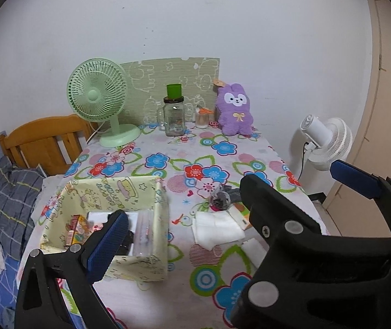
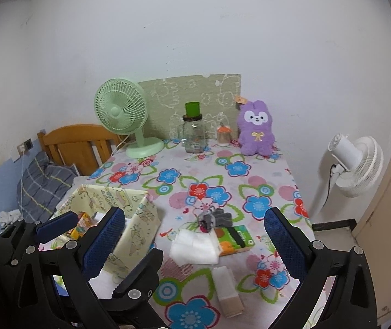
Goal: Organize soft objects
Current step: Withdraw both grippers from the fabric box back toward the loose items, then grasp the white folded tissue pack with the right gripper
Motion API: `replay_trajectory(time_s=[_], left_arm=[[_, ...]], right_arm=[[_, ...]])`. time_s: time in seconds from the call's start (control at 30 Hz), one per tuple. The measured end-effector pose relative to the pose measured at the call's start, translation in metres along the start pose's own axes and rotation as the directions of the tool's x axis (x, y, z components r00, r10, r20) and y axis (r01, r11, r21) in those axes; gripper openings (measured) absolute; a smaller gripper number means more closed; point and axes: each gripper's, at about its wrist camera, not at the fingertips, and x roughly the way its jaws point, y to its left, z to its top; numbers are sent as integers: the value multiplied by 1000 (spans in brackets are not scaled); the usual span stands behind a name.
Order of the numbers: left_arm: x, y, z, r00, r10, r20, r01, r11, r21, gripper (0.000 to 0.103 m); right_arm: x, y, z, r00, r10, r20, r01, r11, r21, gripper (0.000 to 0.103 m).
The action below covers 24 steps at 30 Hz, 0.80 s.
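A purple plush rabbit sits upright at the table's far edge. A grey rolled sock lies mid-table, with a white folded cloth in front of it. A pale yellow fabric box stands at the front left, holding small packets. My left gripper is open and empty, its left finger over the box. My right gripper is open and empty, above the cloth.
A green desk fan, a glass jar with green cup and a small jar stand at the back. A green tissue pack and a folded white tissue lie near the front. A white floor fan stands right; a bed lies left.
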Motion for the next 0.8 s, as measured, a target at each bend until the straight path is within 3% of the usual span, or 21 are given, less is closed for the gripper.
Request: replay_trajectory(time_s=[0.53,0.8], left_arm=[[26,-28,-30,998,-39,-45,40,999,20,103],[45,-37,-49,996,-63,-61,66,997,49,101]], right_arm=[[7,-30,-37,996,-85,-13,85,996,16,103],[19,-42,-61,995,-89,-36,90,995,45,103]])
